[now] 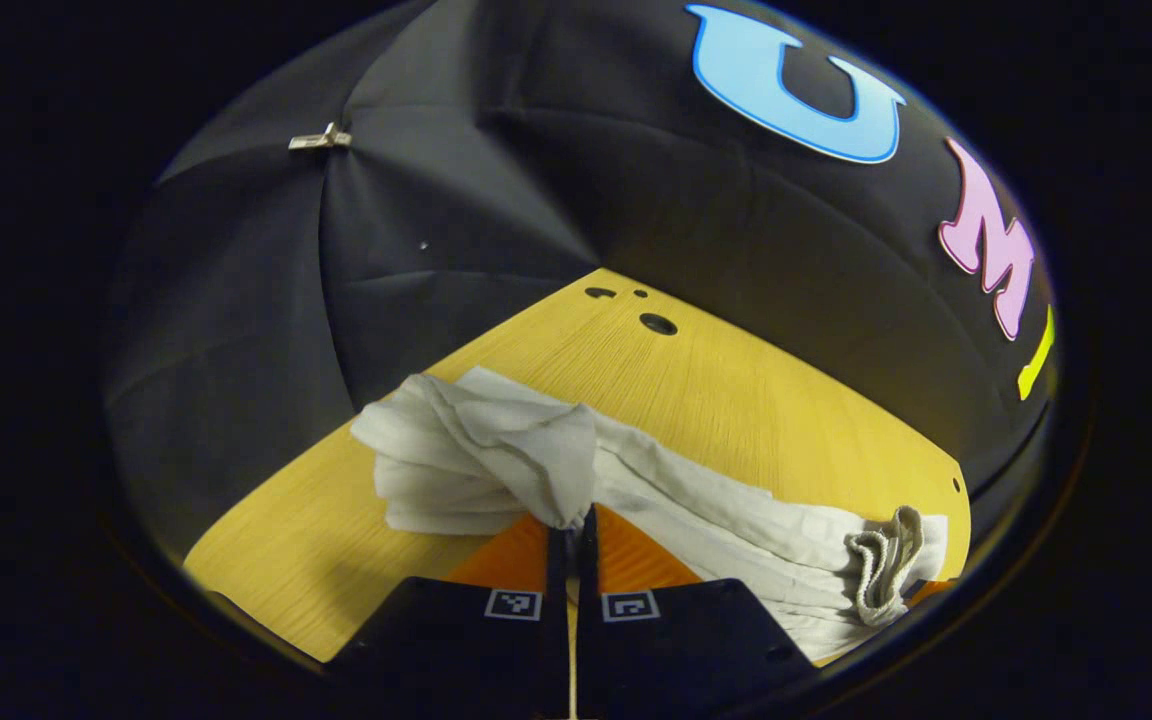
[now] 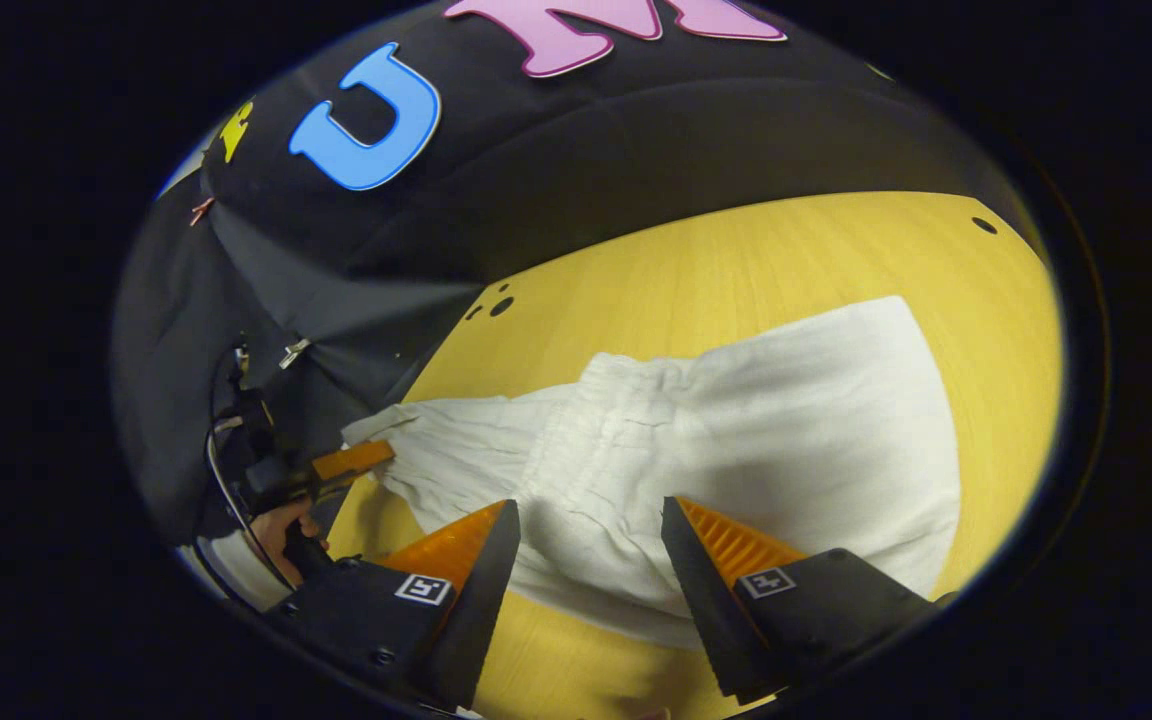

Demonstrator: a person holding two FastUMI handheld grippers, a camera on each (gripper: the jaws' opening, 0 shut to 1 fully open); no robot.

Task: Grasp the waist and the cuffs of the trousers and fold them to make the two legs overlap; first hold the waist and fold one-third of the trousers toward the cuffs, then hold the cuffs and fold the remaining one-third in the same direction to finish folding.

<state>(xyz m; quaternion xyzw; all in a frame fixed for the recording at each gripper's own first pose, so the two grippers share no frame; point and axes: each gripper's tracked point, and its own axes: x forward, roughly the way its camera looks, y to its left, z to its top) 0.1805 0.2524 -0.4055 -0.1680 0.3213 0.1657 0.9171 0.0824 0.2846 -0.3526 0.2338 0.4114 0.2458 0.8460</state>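
The trousers are lying across the yellow table, and the left gripper is pinching a bunched end of them, its two fingers drawn nearly together with a fold of white cloth caught at their tips. In the left gripper view that pinched end is sitting raised and crumpled at the left, while the rest of the cloth is trailing away to the right in long creases, ending near a grey ribbed band at the table's edge. Which end this is, waist or cuffs, I cannot tell from here.

In the right gripper view the same left gripper is showing at the far left, held by a hand and gripping the narrow end of the trousers. Moving right, the cloth is widening through a gathered seam into a broad, smooth, rounded panel that is resting flat on the table. The right gripper is standing wide open just over the near edge of the cloth, holding nothing.

As a judgement, the legs seem to be lying one over the other already, so the overlap step looks done. The cloth is stretching long across the table, so both thirds appear left to fold, and the right gripper needs to close on its edge first.
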